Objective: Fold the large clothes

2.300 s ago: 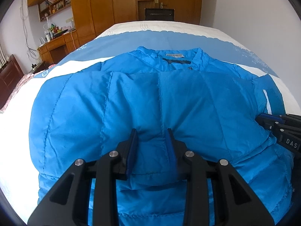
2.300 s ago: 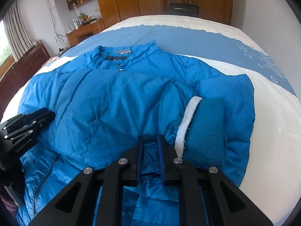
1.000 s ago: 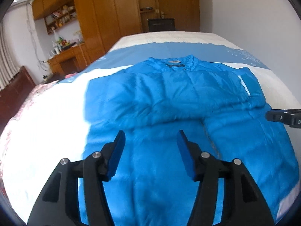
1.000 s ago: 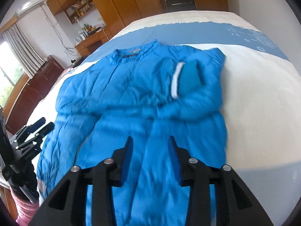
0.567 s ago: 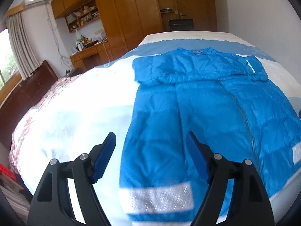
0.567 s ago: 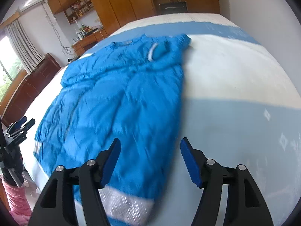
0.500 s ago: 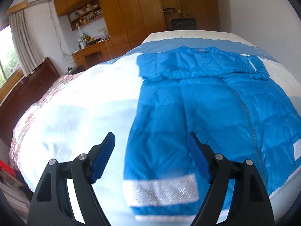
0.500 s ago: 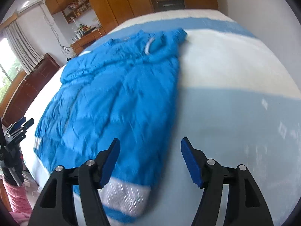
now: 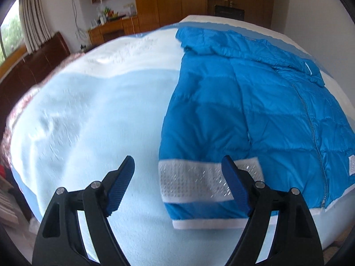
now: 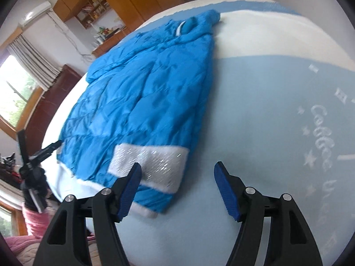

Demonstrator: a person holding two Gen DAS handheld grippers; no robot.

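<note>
A bright blue puffer jacket (image 9: pixel 255 102) lies flat on the bed, sleeves folded across the chest, with a white sparkly hem band (image 9: pixel 195 179). My left gripper (image 9: pixel 177 179) is open and empty above the jacket's lower left hem corner. My right gripper (image 10: pixel 177 181) is open and empty above the lower right hem corner; the jacket (image 10: pixel 144 84) stretches away to the left, its hem band (image 10: pixel 150 161) just ahead of the left finger. The left gripper shows small at the far left of the right wrist view (image 10: pixel 42 153).
The bed has a light blue and white blanket (image 9: pixel 93 110) with lettering (image 10: pixel 321 133). A dark wooden headboard (image 9: pixel 33 66) stands on the left. Wooden wardrobes (image 9: pixel 173 0) and a desk (image 9: pixel 111 28) line the far wall. Pink bedding (image 10: pixel 33 221) lies off the bed's edge.
Both grippers let go of the folded sleeves, opened wide and drew back from the chest to the jacket's hem corners, the left to the left side and the right to the right side.
</note>
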